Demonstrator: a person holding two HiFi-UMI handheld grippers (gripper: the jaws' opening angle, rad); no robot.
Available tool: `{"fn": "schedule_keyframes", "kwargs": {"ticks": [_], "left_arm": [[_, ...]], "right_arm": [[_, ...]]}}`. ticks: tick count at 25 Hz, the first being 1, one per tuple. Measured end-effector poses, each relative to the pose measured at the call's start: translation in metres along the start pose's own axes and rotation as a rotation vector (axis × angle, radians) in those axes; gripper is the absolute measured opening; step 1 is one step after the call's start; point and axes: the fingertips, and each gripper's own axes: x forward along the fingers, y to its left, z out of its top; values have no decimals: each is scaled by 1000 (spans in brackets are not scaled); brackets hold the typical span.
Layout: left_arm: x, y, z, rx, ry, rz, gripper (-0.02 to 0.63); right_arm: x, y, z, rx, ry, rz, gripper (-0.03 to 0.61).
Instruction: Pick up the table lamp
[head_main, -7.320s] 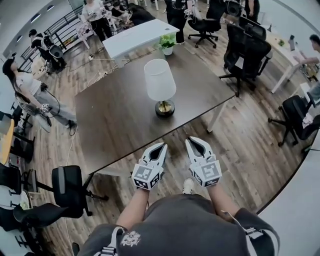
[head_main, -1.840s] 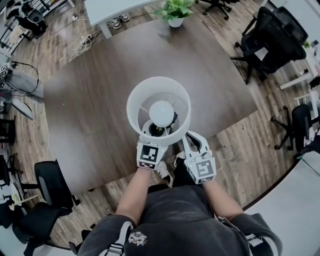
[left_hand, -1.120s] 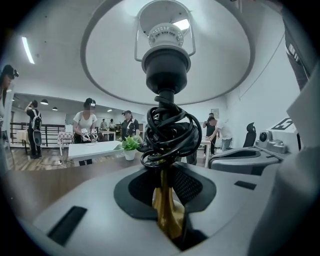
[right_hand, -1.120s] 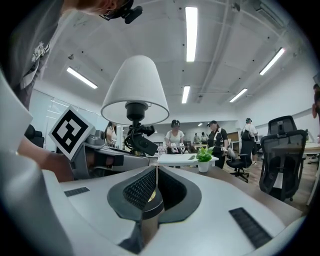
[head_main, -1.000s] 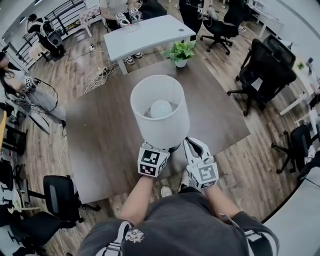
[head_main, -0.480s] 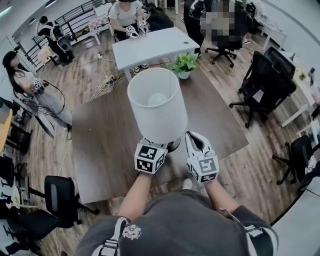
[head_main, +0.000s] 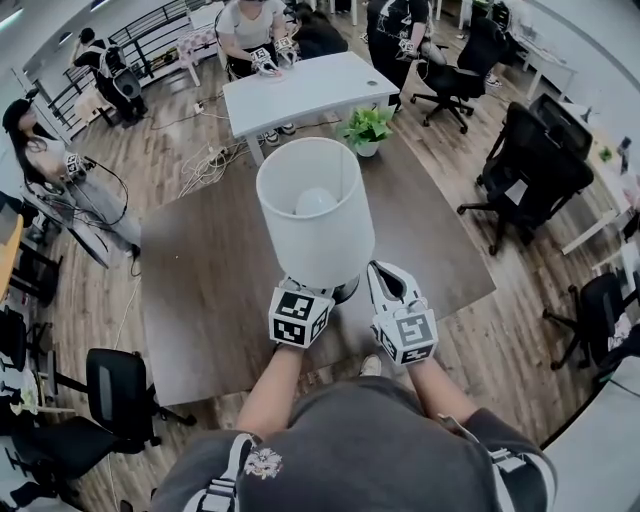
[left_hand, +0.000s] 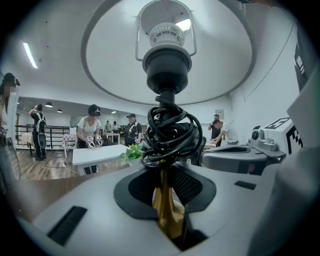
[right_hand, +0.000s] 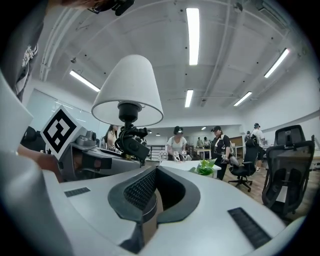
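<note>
Jaws of the left gripper (left_hand: 167, 190) are seen clamped on the gold stem (left_hand: 167, 220) of the table lamp (head_main: 318, 225), low down and just beneath a tangle of black cord (left_hand: 167, 137) that is wound about the stem. The lamp is held upright in this grip, in front of the person and over the near edge of the dark table (head_main: 210, 270). Its white shade (right_hand: 129, 87) stands above both grippers, and the bulb (head_main: 315, 202) can be made out through the open top in the head view. From the left gripper view the black socket (left_hand: 167, 62) and the inside of the shade are seen from below.

The jaws of the right gripper (right_hand: 154, 175) appear to be drawn together at their tips and nothing is plainly gripped. A dark rounded edge is glimpsed in the hollow between them, which may be the lamp's base (head_main: 346, 292), though this cannot be settled. This gripper is held just beside the left one, to the right of the lamp.

A potted plant (head_main: 368, 128) is set at the far edge of the table, and a white desk (head_main: 300, 85) is placed beyond it. Black office chairs (head_main: 530, 160) are ranged to the right.
</note>
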Motion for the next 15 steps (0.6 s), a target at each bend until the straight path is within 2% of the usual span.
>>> {"fn": "schedule_keyframes", "kwargs": {"ticks": [15], "left_arm": [[3,3,-7,1,16,-7,86]], "right_arm": [[4,2,4,-9,-21,1,26]]}}
